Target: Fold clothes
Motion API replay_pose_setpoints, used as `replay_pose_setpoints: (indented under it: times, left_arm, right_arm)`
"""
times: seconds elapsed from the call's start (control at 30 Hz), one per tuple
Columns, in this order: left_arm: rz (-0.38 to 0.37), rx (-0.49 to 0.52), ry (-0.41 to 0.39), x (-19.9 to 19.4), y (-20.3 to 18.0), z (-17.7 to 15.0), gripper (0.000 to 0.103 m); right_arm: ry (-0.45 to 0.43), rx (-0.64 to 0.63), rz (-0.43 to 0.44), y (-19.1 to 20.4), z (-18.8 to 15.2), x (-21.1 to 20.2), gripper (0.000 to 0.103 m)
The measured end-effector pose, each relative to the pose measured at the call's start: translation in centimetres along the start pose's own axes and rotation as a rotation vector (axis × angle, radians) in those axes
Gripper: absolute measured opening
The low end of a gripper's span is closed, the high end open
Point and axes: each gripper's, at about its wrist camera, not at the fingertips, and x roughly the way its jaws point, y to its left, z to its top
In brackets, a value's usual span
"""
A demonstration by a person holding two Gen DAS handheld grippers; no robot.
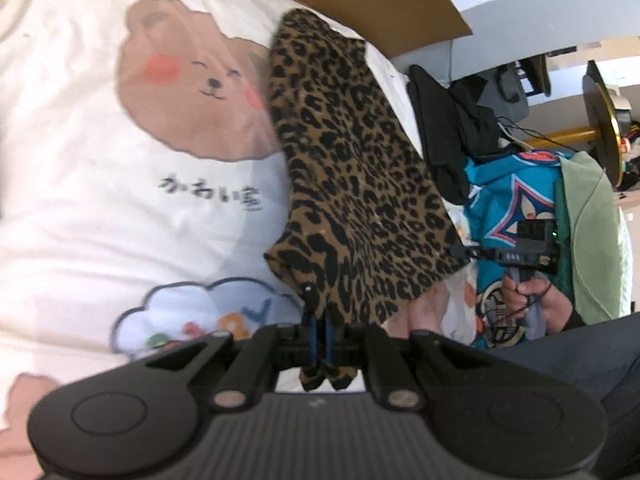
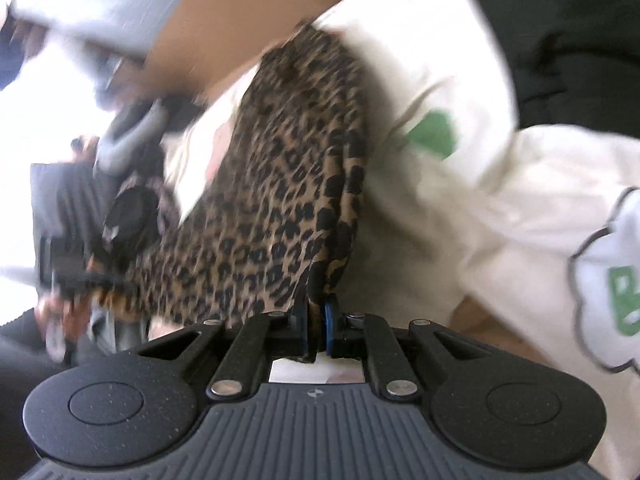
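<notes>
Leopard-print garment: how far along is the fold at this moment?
Done: both grippers have a grip. The left gripper is shut on one edge of the leopard-print garment, the right gripper on another. In hand: the cloth hangs lifted off the white bear-print sheet, not laid flat. Left: no finished fold shows yet, and a heap of other clothes waits beside it.

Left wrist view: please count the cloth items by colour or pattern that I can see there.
Leopard print garment: 1
White sheet with bear print: 1
Black clothes: 1 heap, pieces cannot be told apart
Blue patterned cloth: 1
Light green cloth: 1
Total: 5
</notes>
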Motion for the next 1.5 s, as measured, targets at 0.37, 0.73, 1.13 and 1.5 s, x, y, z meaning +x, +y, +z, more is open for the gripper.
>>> replay_pose_setpoints:
  times: [0.37,0.73,1.13,1.5]
  left_arm:
    - [0.056,-0.047,0.016,3.5,2.0,-1.6,0.004]
    - [0.093,-0.163,0.001,6.9,4.3,-2.2,0.031]
    - [0.079,-0.176,0.018,8.0,5.5,-2.6,0.042]
    - [0.075,-0.17,0.01,8.4,5.5,-2.6,0.042]
  right_arm:
    - [0.155,-0.067,-0.084,0.3,0.2,2.5,0.006]
    - [0.204,-0.12,-0.235,0.3,1.1,3.5,0.03]
    - [-0.007,-0.165,-0.311,0.2,7.4,3.3,0.049]
    - [-0.073,-0.244,-0.317,1.5,10.1,5.0,0.047]
